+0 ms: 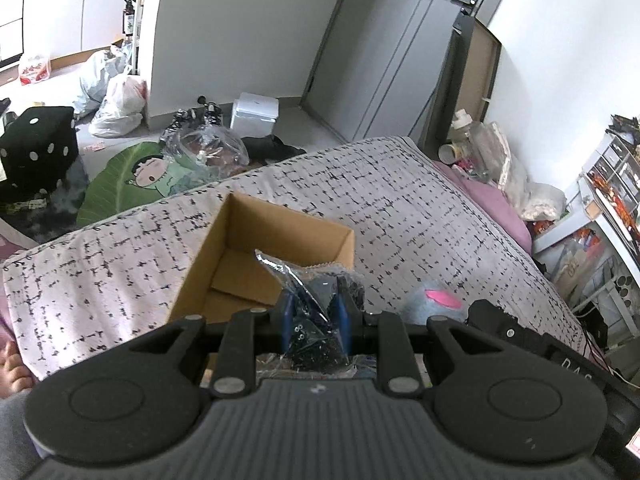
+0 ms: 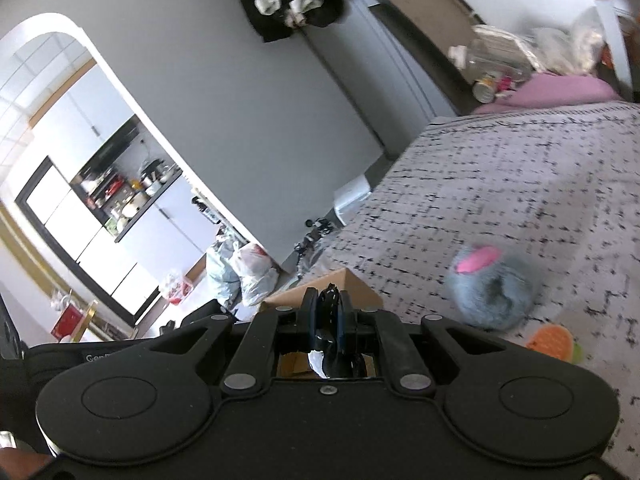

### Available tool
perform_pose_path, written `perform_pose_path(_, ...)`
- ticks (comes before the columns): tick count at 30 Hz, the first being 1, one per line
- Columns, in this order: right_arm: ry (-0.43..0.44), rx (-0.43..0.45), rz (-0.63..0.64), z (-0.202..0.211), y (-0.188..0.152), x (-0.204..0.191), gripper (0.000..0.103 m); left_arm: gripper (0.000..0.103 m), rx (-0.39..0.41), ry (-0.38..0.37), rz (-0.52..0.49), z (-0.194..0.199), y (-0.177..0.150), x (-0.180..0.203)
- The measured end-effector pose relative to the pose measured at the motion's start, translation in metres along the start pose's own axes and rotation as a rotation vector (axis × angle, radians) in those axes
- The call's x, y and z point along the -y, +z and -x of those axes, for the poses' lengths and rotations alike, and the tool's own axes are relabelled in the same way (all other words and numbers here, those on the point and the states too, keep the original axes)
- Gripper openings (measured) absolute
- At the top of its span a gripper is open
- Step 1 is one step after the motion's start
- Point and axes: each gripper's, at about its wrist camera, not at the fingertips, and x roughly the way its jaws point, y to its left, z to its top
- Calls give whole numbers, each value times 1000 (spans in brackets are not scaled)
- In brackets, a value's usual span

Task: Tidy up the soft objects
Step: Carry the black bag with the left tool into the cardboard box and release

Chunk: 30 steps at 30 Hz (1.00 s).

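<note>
The left claw (image 1: 314, 310) grips a clear plastic bag of dark items (image 1: 308, 280) between its blue pads, above the near edge of an open cardboard box (image 1: 224, 264) on the checked bed cover (image 1: 420, 208). The right claw (image 2: 327, 312), jaws nearly together, pinches the same glossy bag (image 2: 330, 300). A grey fluffy toy (image 2: 492, 296) with a pink patch lies on the bed just beside the box. Letters "DAS" show on the right claw's body, seen from the left wrist.
</note>
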Motion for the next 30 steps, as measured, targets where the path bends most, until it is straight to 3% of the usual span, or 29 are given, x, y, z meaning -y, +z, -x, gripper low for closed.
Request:
perform_pose_path(10, 76, -10, 24, -14, -2, -16, 9, 22, 4, 50, 43, -4, 7, -29)
perform_pose_path(19, 123, -73, 13, -33, -13, -28, 9, 22, -14, 104, 83, -15, 9, -53)
perform_pose_path(30, 135, -144, -21, -56, -29, -30, 9, 23, -84, 85, 107, -46, 1, -67)
